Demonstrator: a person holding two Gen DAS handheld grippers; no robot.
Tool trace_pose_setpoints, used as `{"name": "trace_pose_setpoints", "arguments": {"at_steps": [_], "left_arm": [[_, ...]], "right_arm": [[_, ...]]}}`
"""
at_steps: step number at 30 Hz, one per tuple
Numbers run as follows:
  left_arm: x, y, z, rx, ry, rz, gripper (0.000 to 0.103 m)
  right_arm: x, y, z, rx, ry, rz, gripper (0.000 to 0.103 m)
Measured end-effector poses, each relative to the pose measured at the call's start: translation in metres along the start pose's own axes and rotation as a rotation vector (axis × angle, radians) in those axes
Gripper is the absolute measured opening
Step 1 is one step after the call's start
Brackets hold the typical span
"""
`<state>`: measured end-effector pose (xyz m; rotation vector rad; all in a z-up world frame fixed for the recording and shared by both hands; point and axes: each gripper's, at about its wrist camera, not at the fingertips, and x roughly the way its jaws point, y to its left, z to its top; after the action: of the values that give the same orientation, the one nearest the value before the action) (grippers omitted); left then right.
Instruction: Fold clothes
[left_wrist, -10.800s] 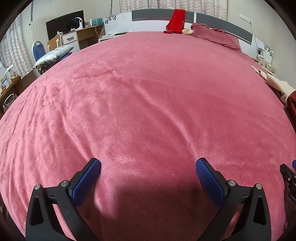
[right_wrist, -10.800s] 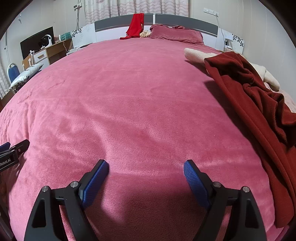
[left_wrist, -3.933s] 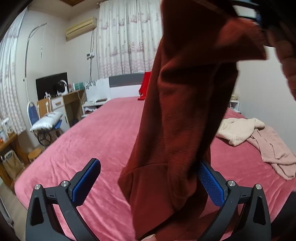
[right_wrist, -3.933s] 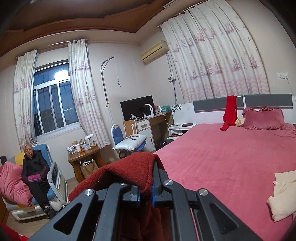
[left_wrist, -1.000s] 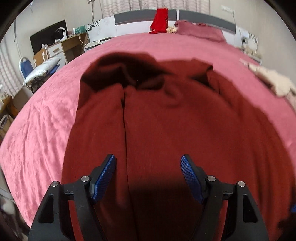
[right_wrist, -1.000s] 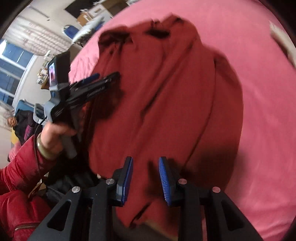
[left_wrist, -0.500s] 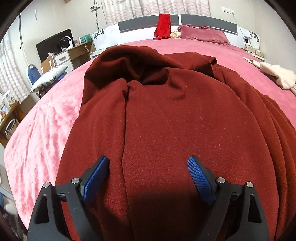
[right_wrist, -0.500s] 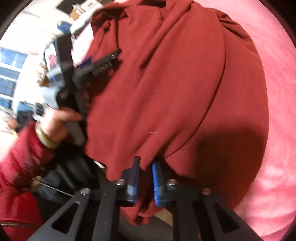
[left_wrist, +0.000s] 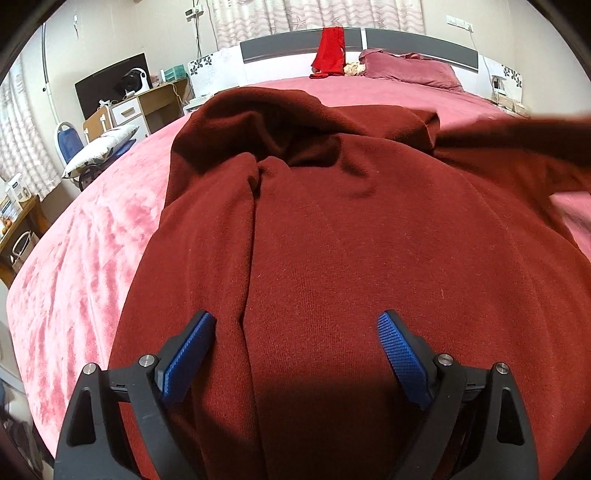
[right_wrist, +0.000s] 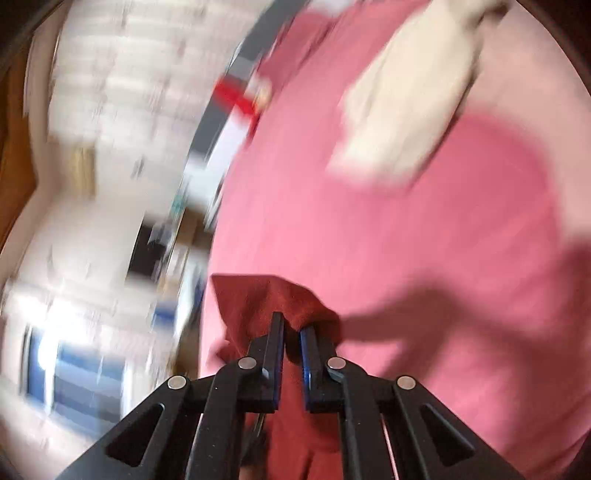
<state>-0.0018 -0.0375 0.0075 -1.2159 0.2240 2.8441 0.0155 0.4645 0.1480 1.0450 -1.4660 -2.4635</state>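
A dark red garment (left_wrist: 332, 229) lies spread over the pink bed (left_wrist: 85, 251), its hood end bunched toward the headboard. My left gripper (left_wrist: 295, 332) hovers open just above its near part, blue pads (left_wrist: 400, 354) wide apart with nothing pinched. In the blurred right wrist view, my right gripper (right_wrist: 291, 325) is shut on an edge of the dark red garment (right_wrist: 266, 299), which it holds lifted above the bedspread. In the left wrist view a blurred stretch of that cloth (left_wrist: 517, 133) pulls away to the right.
A cream garment (right_wrist: 406, 103) lies on the pink bed (right_wrist: 406, 240) further right. A pillow (left_wrist: 406, 68) and a bright red cloth (left_wrist: 328, 51) sit at the headboard. A desk with a monitor (left_wrist: 110, 85) and a blue chair (left_wrist: 70, 144) stand left of the bed.
My right gripper closed on the garment's edge and swung it fast to the right and upward, rolling over. The left gripper stayed in place and widened a little.
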Motion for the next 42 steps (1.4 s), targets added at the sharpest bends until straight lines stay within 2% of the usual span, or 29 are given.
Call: {"name": "trace_pose_setpoints", "arguments": {"at_steps": [1, 2, 3, 4, 5, 7, 8, 11, 15, 17, 19, 20, 23, 26, 29, 31, 33, 37, 39, 40, 42], "left_arm": [[0.000, 0.000, 0.000, 0.001, 0.000, 0.002, 0.092], [0.000, 0.000, 0.000, 0.001, 0.000, 0.003, 0.092], [0.000, 0.000, 0.000, 0.001, 0.001, 0.004, 0.092], [0.000, 0.000, 0.000, 0.001, 0.002, 0.005, 0.092], [0.000, 0.001, 0.000, 0.001, 0.002, 0.005, 0.092], [0.001, 0.001, 0.000, -0.001, 0.002, 0.004, 0.093], [0.001, 0.001, -0.001, -0.003, 0.002, 0.006, 0.094], [0.004, 0.002, -0.001, -0.008, 0.008, 0.014, 0.097], [0.004, 0.004, 0.000, -0.017, 0.012, 0.007, 0.097], [0.003, 0.008, 0.001, -0.027, 0.021, -0.012, 0.097], [0.002, 0.010, 0.006, -0.024, 0.045, -0.035, 0.097], [0.002, 0.012, 0.009, -0.021, 0.058, -0.046, 0.097], [-0.002, 0.010, 0.015, 0.039, 0.079, -0.072, 0.098], [-0.005, 0.009, 0.015, 0.106, 0.076, -0.063, 0.098], [-0.006, 0.010, 0.012, 0.128, 0.079, -0.063, 0.098], [-0.006, 0.012, 0.011, 0.123, 0.082, -0.067, 0.098], [-0.005, 0.015, 0.010, 0.114, 0.087, -0.075, 0.098], [-0.007, 0.007, 0.006, 0.106, 0.095, -0.073, 0.098], [-0.008, 0.002, 0.005, 0.108, 0.093, -0.061, 0.098], [-0.008, -0.001, 0.005, 0.109, 0.093, -0.055, 0.098], [-0.012, -0.004, 0.008, 0.105, 0.090, -0.047, 0.098]], "right_arm": [[-0.005, -0.007, 0.019, 0.004, -0.061, -0.061, 0.010], [-0.007, -0.015, 0.037, -0.003, -0.114, -0.159, 0.011], [-0.008, -0.023, 0.052, -0.010, -0.159, -0.263, 0.017], [-0.009, -0.029, 0.060, -0.015, -0.177, -0.330, 0.028], [-0.010, -0.036, 0.065, -0.019, -0.186, -0.400, 0.028], [-0.008, -0.045, 0.063, -0.019, -0.141, -0.507, 0.028], [-0.005, -0.045, 0.056, -0.033, -0.100, -0.498, 0.028], [0.016, -0.029, 0.009, -0.148, 0.075, -0.370, 0.029], [0.064, -0.003, -0.084, -0.334, 0.442, -0.235, 0.029], [0.081, 0.000, -0.120, -0.391, 0.579, -0.239, 0.029], [0.091, -0.005, -0.140, -0.425, 0.659, -0.257, 0.029], [0.093, -0.007, -0.145, -0.427, 0.691, -0.233, 0.029], [0.093, -0.016, -0.152, -0.358, 0.755, -0.099, 0.033], [0.102, -0.025, -0.173, -0.248, 0.841, 0.036, 0.038], [0.101, -0.020, -0.195, -0.239, 0.872, 0.086, 0.038], [0.095, -0.012, -0.196, -0.270, 0.865, 0.094, 0.015], [0.083, -0.001, -0.187, -0.283, 0.829, 0.091, 0.008], [0.037, 0.019, -0.154, -0.403, 0.727, 0.005, 0.004], [0.021, 0.015, -0.137, -0.422, 0.704, -0.048, 0.004], [0.021, 0.009, -0.137, -0.438, 0.713, -0.094, 0.004], [0.026, 0.004, -0.146, -0.558, 0.719, -0.244, 0.010]]}}
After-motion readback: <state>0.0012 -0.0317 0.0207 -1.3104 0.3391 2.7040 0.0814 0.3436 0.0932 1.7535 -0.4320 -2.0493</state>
